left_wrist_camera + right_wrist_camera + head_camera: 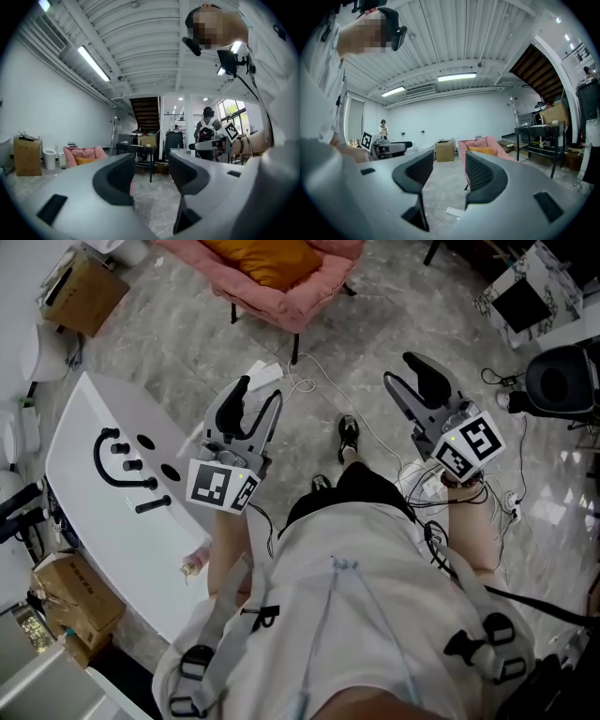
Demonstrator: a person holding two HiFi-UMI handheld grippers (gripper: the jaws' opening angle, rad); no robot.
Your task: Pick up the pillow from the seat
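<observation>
Getting ready to reach for the pillow (pixel 267 257)
One orange pillow, lying far ahead on one pink seat (pixel 314 292), well apart from two grippers. Both partly open, holding nothing: left gripper (pixel 260 392) and right gripper (pixel 405 373). Next, probably: step closer, reach over the seat, close on the pillow's edge.

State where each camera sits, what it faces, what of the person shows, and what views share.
Head view: on the head, facing down; torso, left gripper, right gripper show.
Left gripper view: on that gripper, facing a black table; open jaws show.
Right gripper view: likewise, facing the pink seat.
All share the pillow.
</observation>
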